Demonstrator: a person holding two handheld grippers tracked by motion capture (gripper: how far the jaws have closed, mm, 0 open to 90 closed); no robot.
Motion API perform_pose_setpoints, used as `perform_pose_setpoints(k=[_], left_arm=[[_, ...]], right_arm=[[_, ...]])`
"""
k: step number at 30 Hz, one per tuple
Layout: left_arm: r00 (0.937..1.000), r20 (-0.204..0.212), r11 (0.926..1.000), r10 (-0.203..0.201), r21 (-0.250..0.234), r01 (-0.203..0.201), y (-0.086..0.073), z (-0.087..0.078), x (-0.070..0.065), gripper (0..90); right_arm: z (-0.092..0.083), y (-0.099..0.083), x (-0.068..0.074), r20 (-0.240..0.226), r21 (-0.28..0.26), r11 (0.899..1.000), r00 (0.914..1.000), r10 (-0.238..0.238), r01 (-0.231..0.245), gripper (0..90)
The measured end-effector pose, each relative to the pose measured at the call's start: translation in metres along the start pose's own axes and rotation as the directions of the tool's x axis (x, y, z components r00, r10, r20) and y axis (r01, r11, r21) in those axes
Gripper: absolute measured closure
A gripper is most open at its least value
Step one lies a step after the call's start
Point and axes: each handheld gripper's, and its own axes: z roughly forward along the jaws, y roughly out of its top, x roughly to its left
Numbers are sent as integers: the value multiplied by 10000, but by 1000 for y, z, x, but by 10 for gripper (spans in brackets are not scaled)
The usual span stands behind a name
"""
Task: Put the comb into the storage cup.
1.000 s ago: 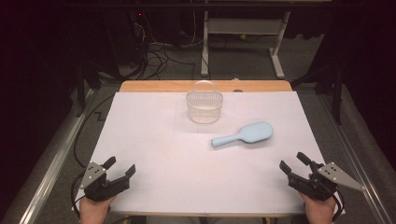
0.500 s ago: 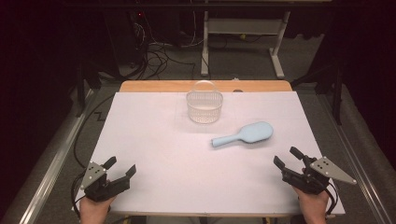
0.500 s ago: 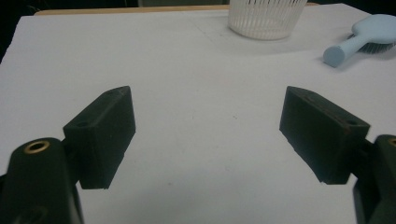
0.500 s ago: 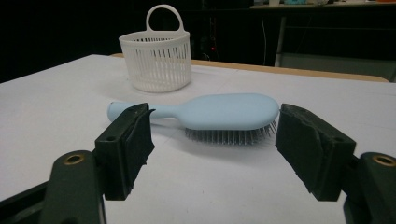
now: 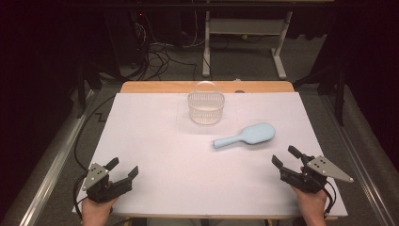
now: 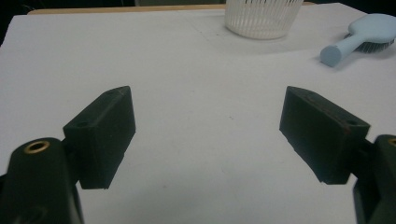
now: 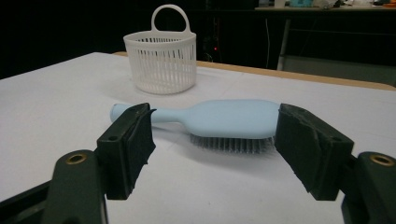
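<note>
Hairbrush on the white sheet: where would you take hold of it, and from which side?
Probably the handle of the hairbrush, pinched across its width from above. It lies bristles down, so the smooth back faces up, and the handle is the narrow part, pointing toward the table's middle. The right gripper, jaws open, is nearer and already faces the brush; the basket stands apart behind it.

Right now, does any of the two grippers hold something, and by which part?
Nothing is held. The left gripper and the right gripper are both open over the table, and the blue hairbrush lies free, bristles down, beyond the right gripper.
</note>
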Motion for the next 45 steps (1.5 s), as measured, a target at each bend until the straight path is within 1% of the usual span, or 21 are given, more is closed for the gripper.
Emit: perform_pose_setpoints(k=[1, 3, 8, 12, 19, 23, 27, 31, 35, 37, 38, 40, 45], left_arm=[[10000, -6, 10000, -7, -4, 7, 0, 0, 0, 179], [10000, -17, 10000, -10, -7, 10, 0, 0, 0, 179], [10000, -26, 10000, 1, 21, -1, 0, 0, 0, 179], [10000, -20, 10000, -12, 39, 12, 0, 0, 0, 179], [10000, -44, 10000, -19, 5, 19, 0, 0, 1, 179], [9999, -84, 9999, -126, -45, 126, 1, 1, 4, 179], [10000, -46, 10000, -76, -39, 76, 1, 2, 3, 179], [10000, -32, 10000, -43, -15, 43, 1, 2, 3, 179], [9999, -49, 9999, -130, -57, 130, 2, 1, 3, 179], [9999, -116, 9999, -106, -14, 106, 1, 1, 4, 179], [9999, -130, 9999, -114, -31, 114, 1, 0, 4, 179], [9998, -158, 9999, -142, -86, 140, 1, -1, 5, 179], [9995, -194, 9996, -241, -154, 238, 1, -3, 7, 178]], right_arm=[[3, 1, 2, -103, 7, 10000, 9999, -23, 23, 290], [5, 1, 3, -160, -8, 10000, 9999, -36, 36, 292], [7, 2, 4, -224, -63, 10000, 9997, 4, -5, 294], [10, 4, 5, -297, -209, 9998, 9996, 41, -47, 296], [16, 6, 8, -402, -223, 9997, 9992, 54, -63, 299], [22, 9, 11, -527, -128, 9999, 9986, -59, 52, 301], [27, 13, 15, -690, -161, 9999, 9976, -72, 61, 301], [31, 15, 18, -751, -193, 9997, 9971, -131, 117, 301], [37, 18, 22, -828, -209, 9997, 9964, -154, 137, 303], [39, 19, 23, -819, -178, 9997, 9964, -197, 183, 306], [42, 21, 24, -738, -83, 9997, 9970, -246, 241, 313], [44, 21, 25, -749, -53, 9997, 9969, -241, 238, 313], [54, 25, 31, -901, 69, 9996, 9956, -264, 272, 315]])
